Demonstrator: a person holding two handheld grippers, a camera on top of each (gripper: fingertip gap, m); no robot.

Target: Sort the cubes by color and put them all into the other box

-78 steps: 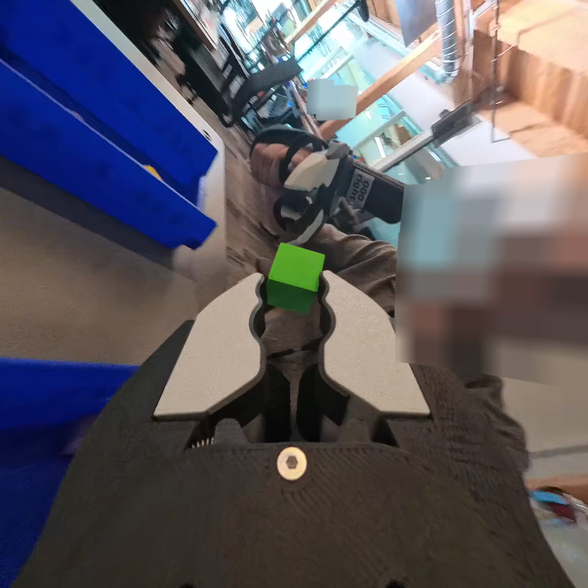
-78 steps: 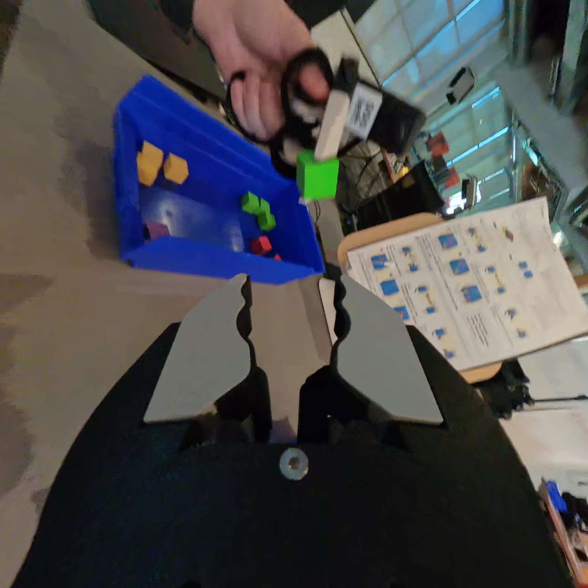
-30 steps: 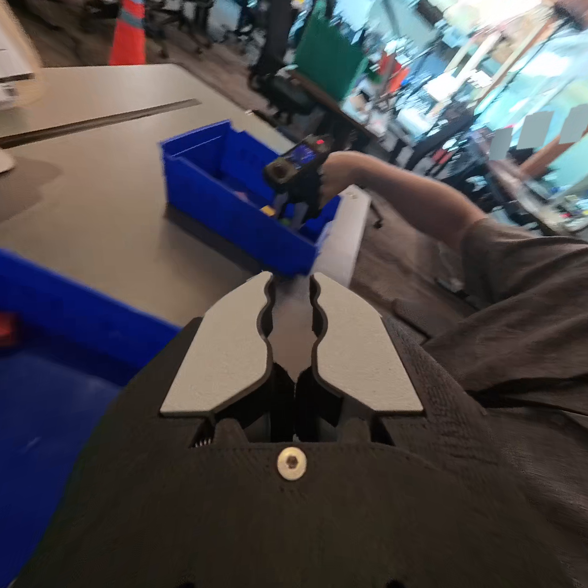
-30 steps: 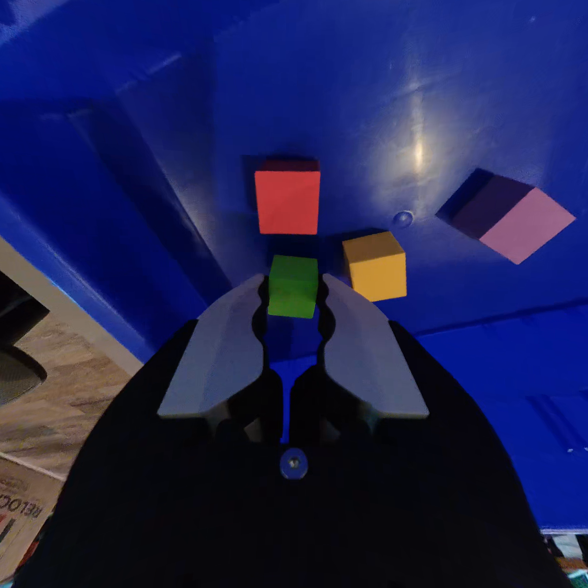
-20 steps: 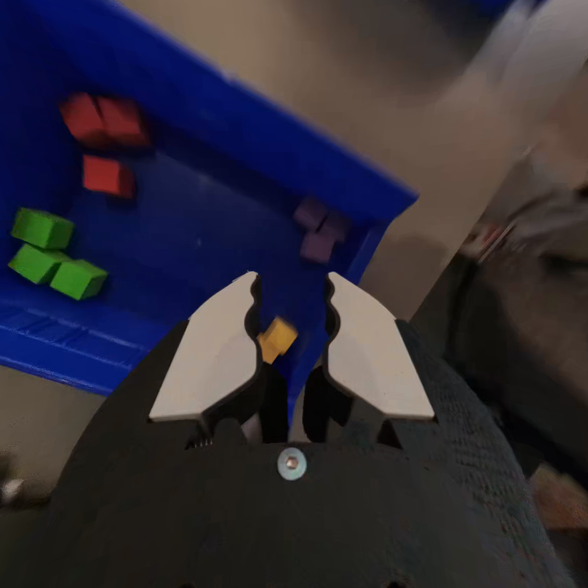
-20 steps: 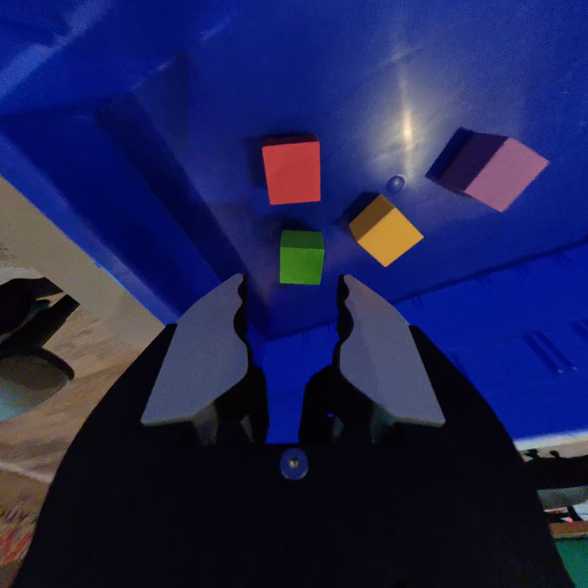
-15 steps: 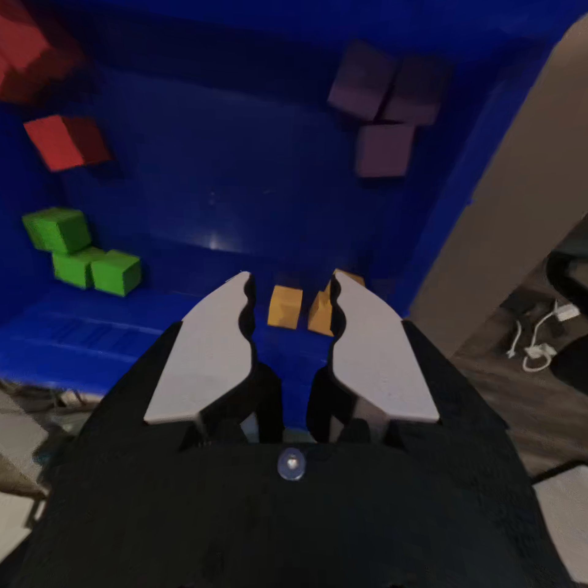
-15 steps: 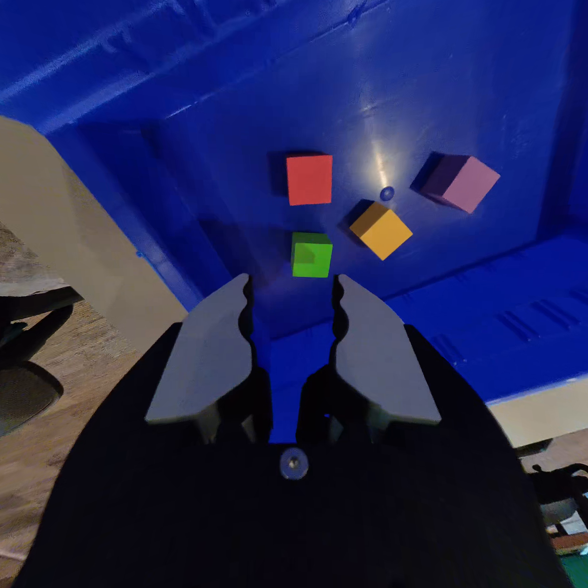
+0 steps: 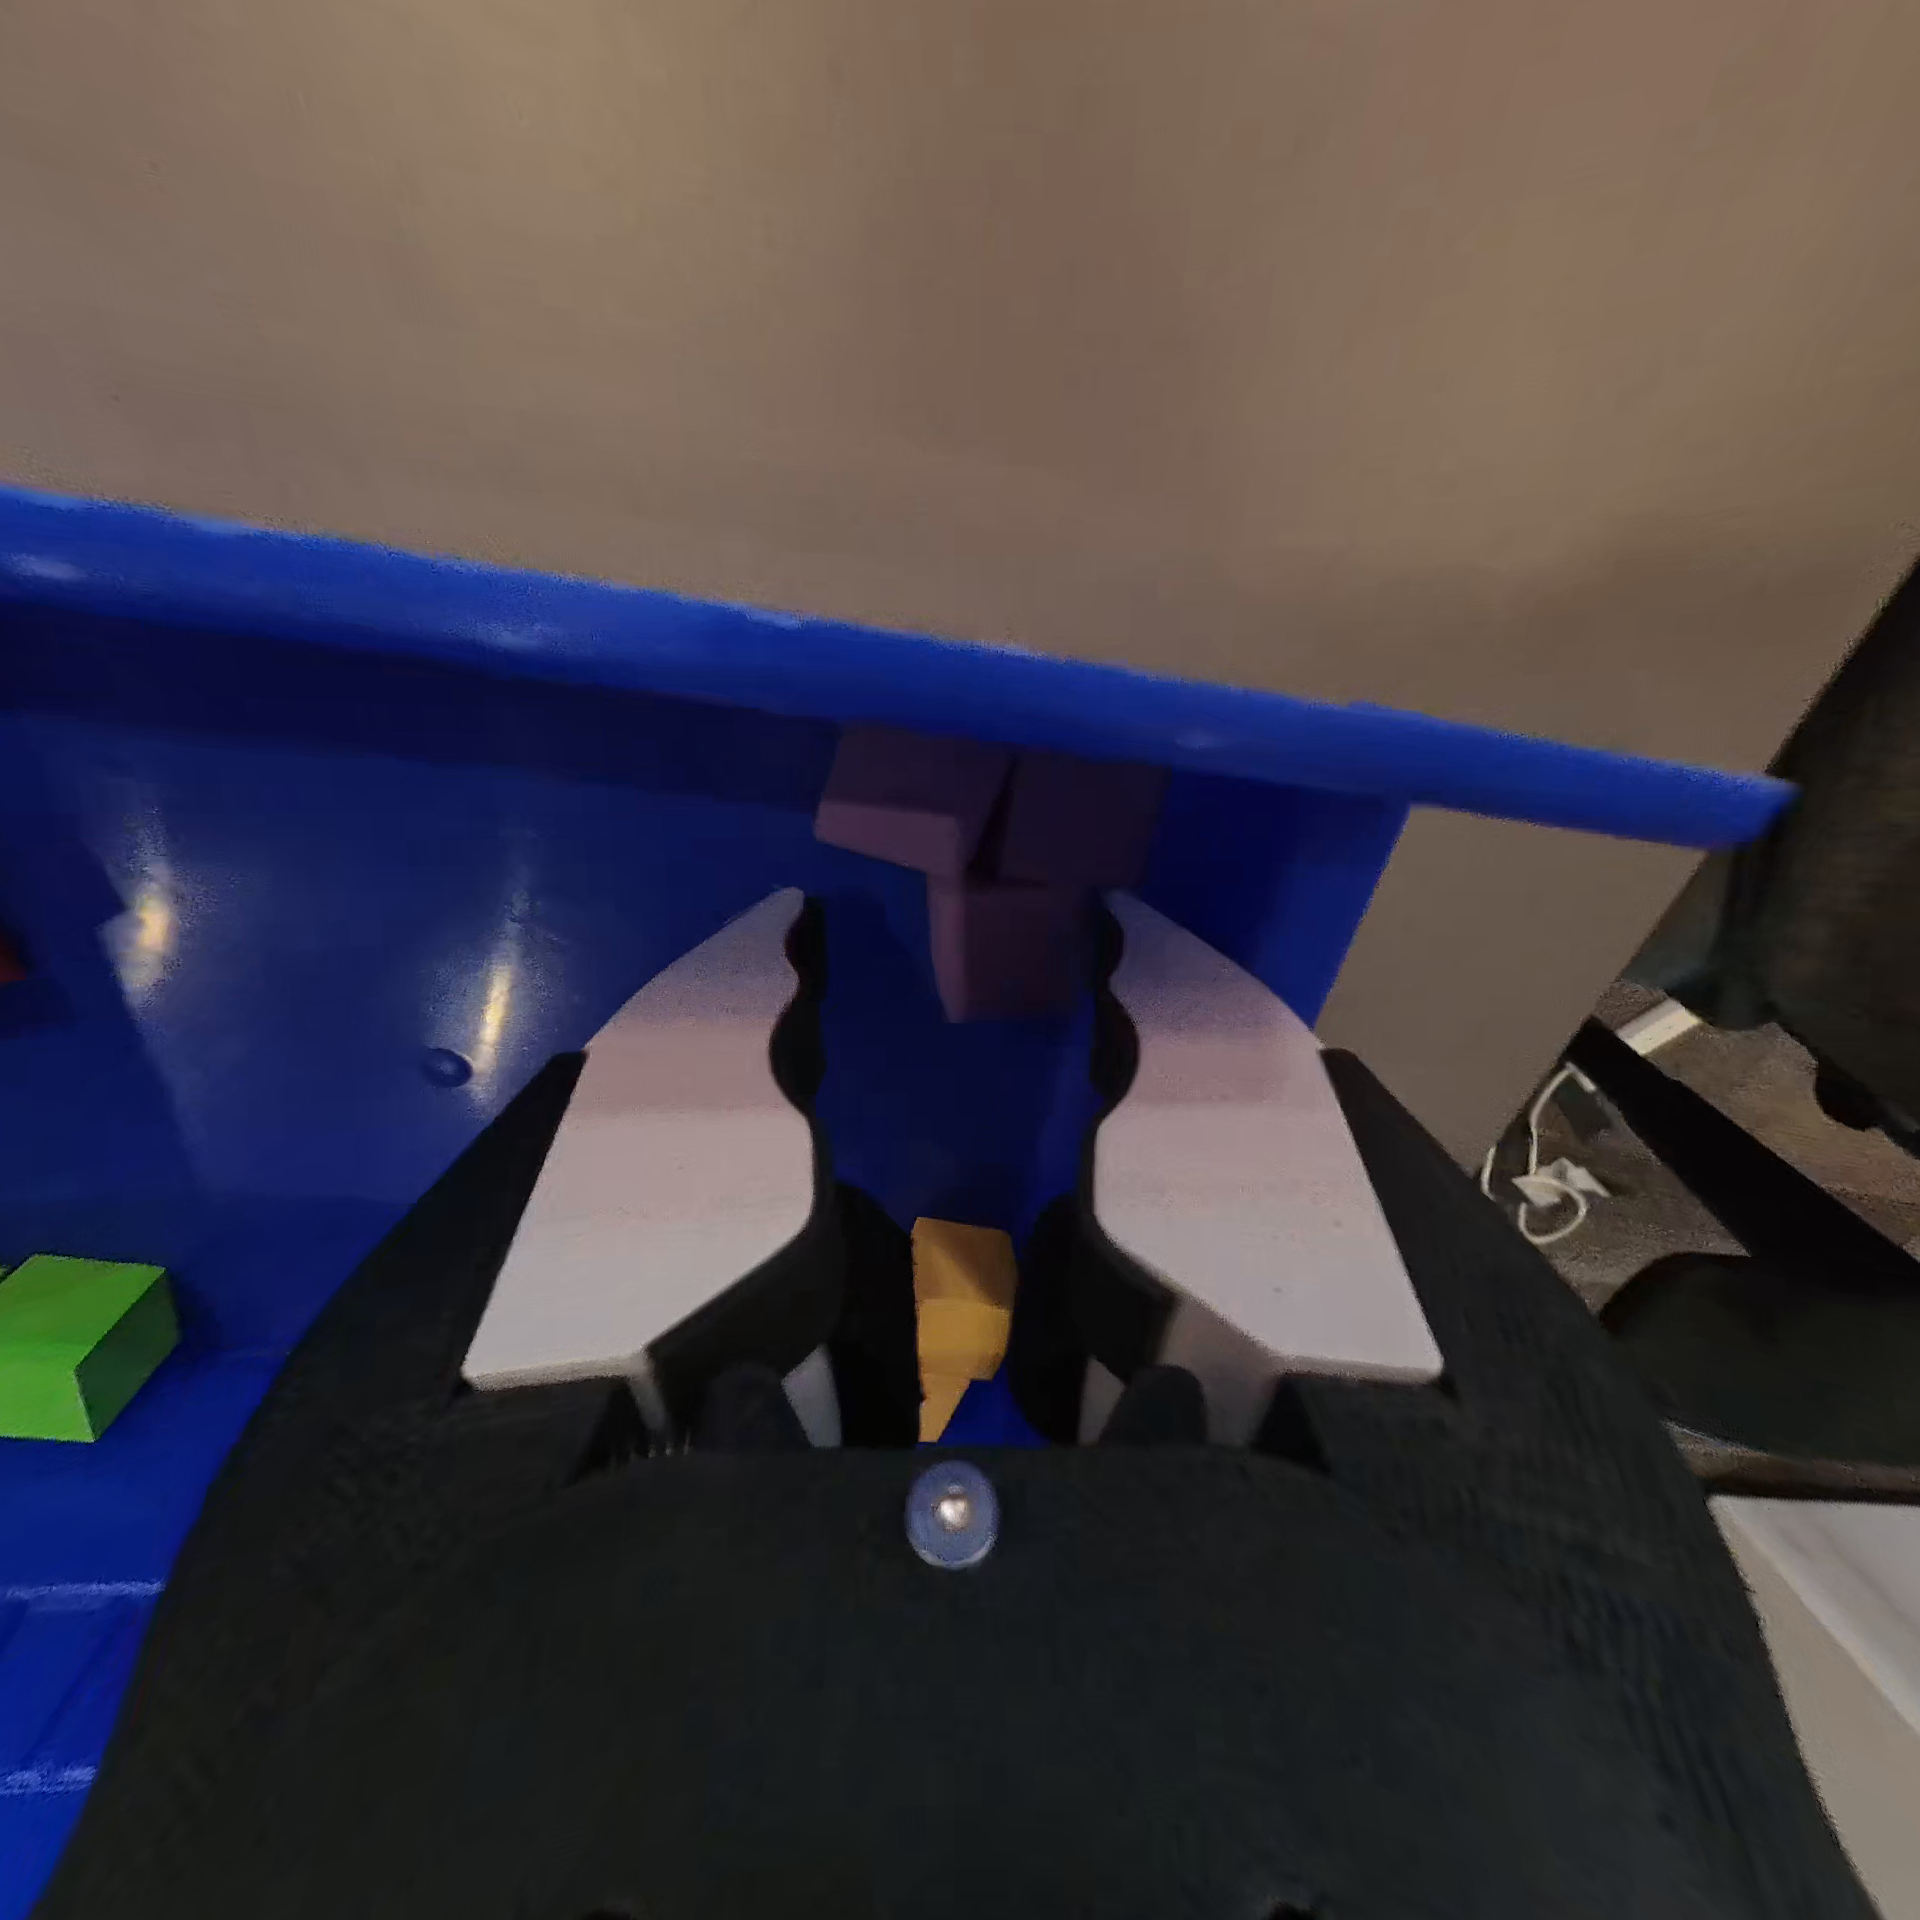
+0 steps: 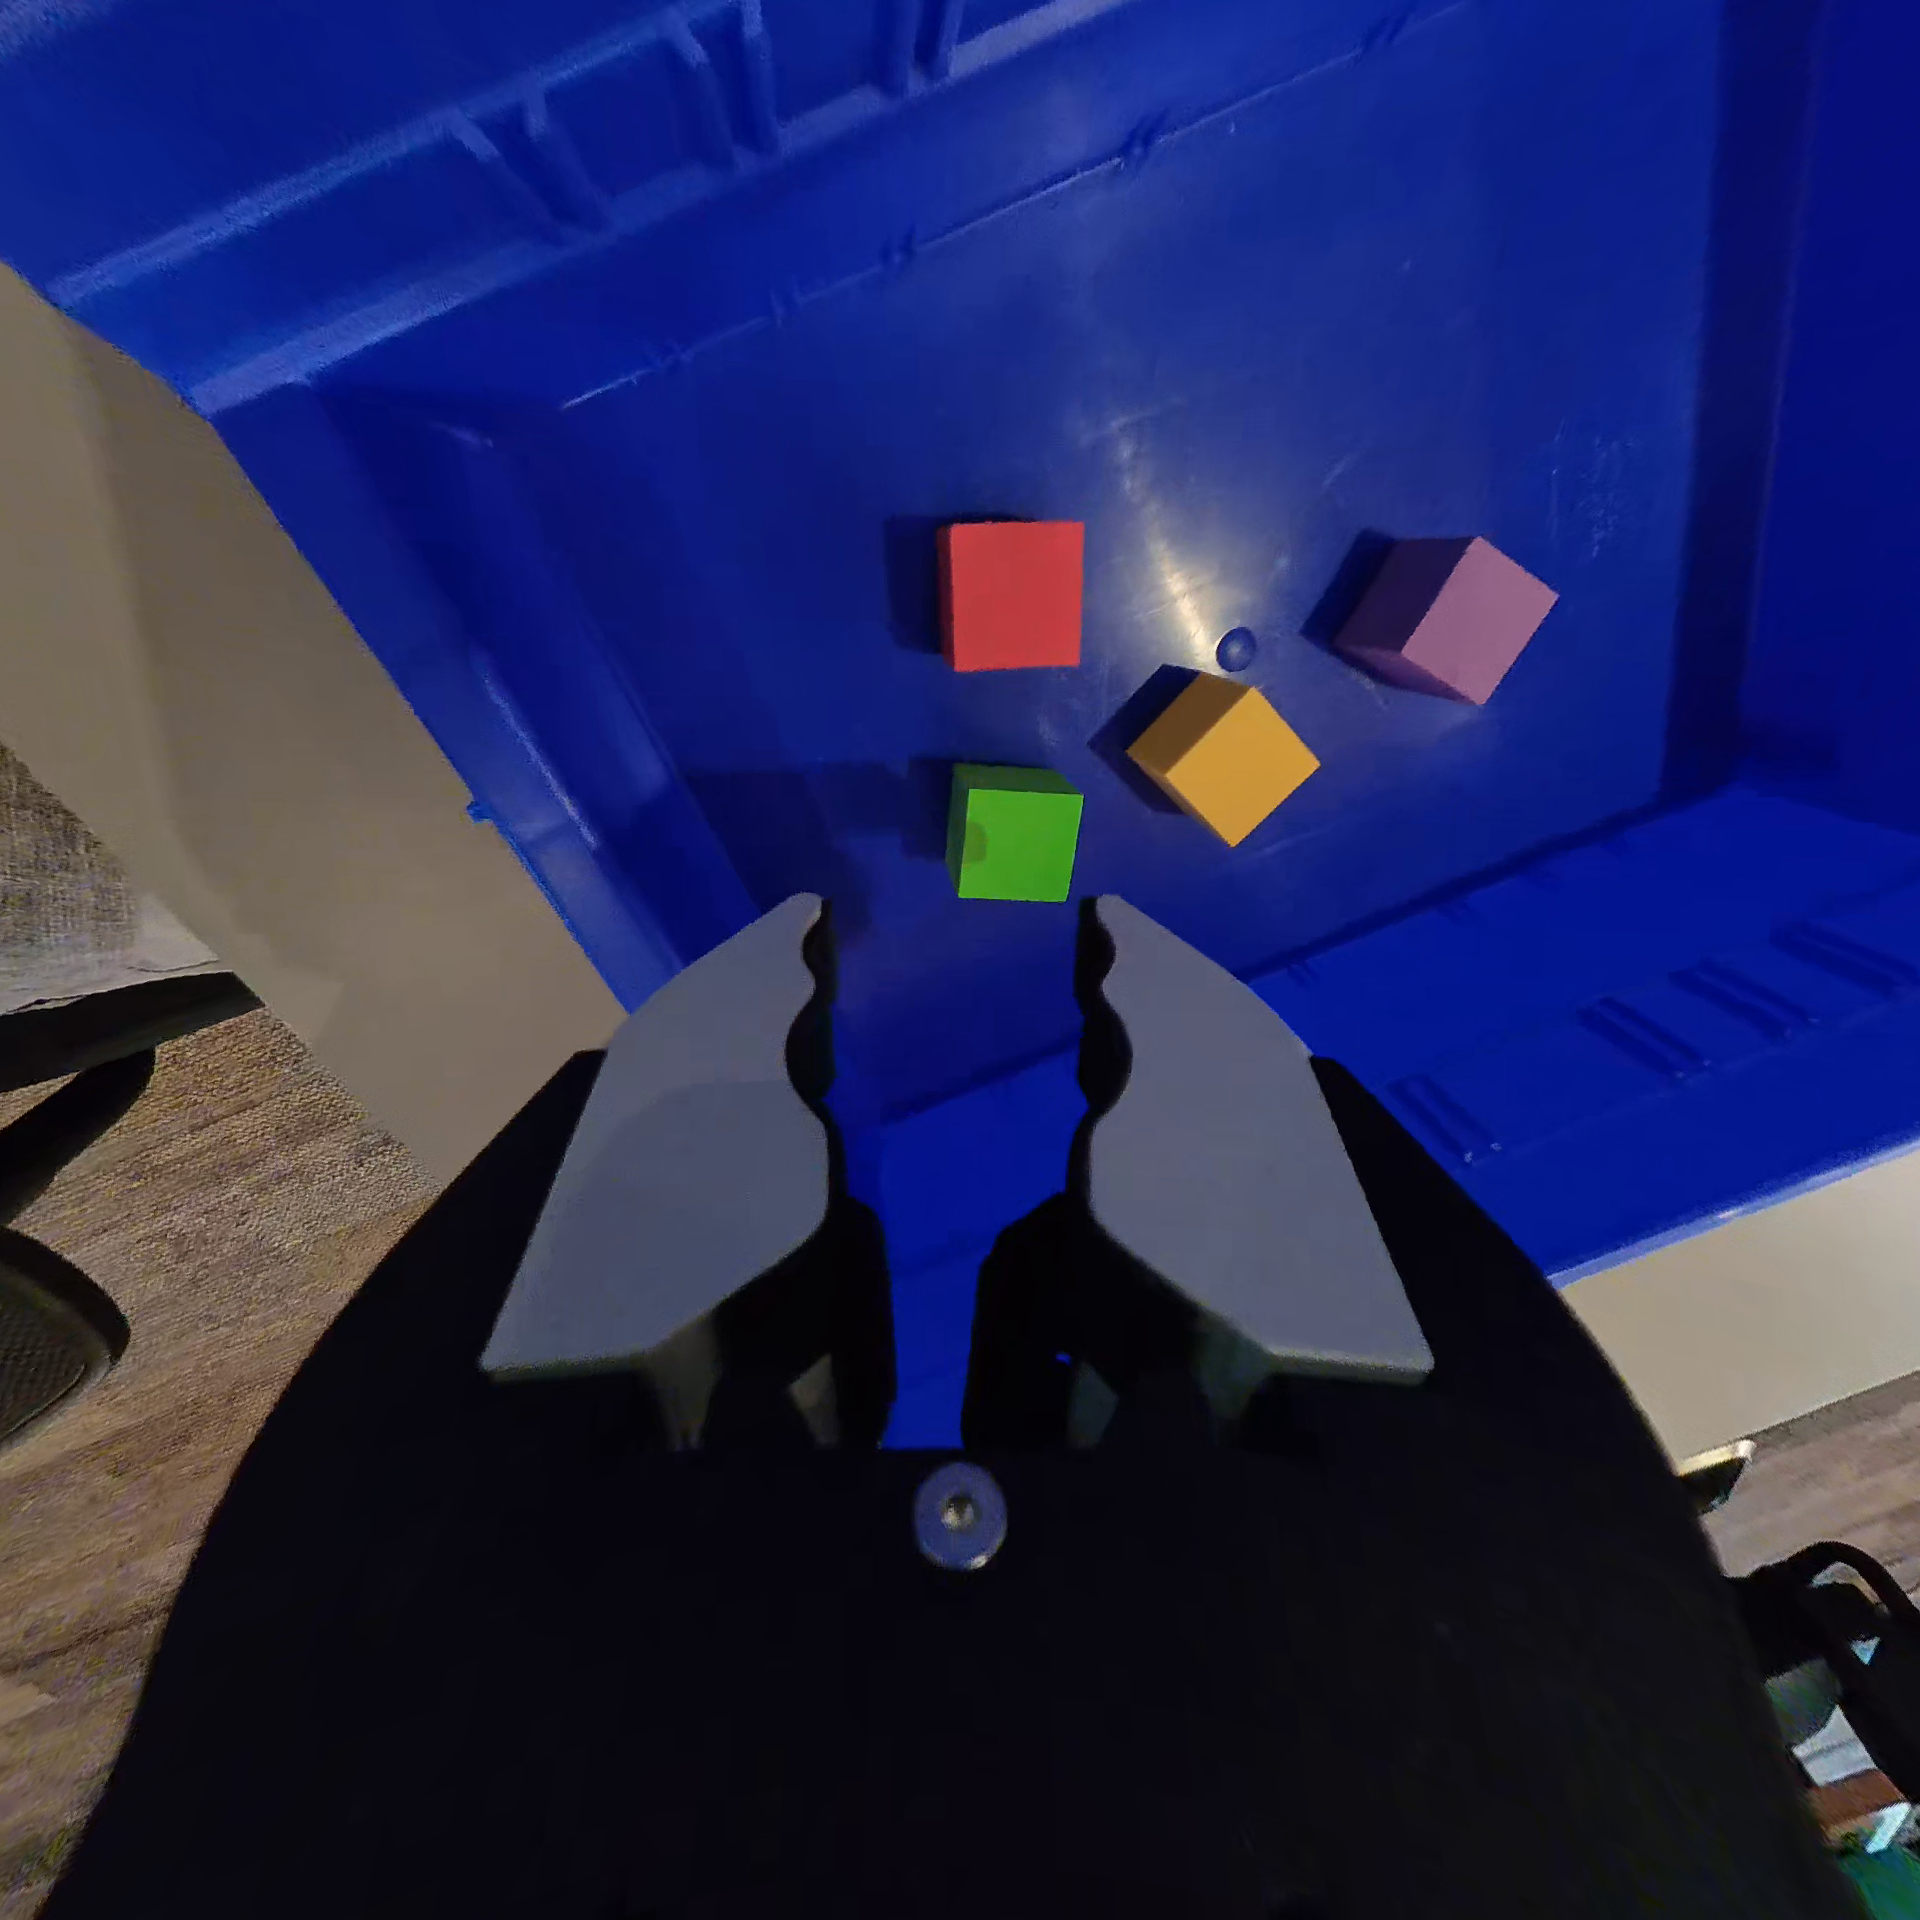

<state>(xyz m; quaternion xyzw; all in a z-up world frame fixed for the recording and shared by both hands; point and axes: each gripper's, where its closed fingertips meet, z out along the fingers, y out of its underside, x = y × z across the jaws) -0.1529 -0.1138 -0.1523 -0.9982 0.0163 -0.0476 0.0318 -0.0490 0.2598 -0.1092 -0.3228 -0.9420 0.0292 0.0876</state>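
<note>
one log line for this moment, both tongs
left tongs: open, at purple blocks | right tongs: open, above green block in blue bin

Spread tongs (image 10: 951, 914) above green cube (image 10: 1013, 831), blue bin (image 10: 1558, 312)

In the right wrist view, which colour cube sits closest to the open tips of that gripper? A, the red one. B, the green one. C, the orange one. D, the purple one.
B: the green cube lies on the blue bin floor just beyond the open right gripper, nearer than the red cube, orange cube or purple cube.
</note>
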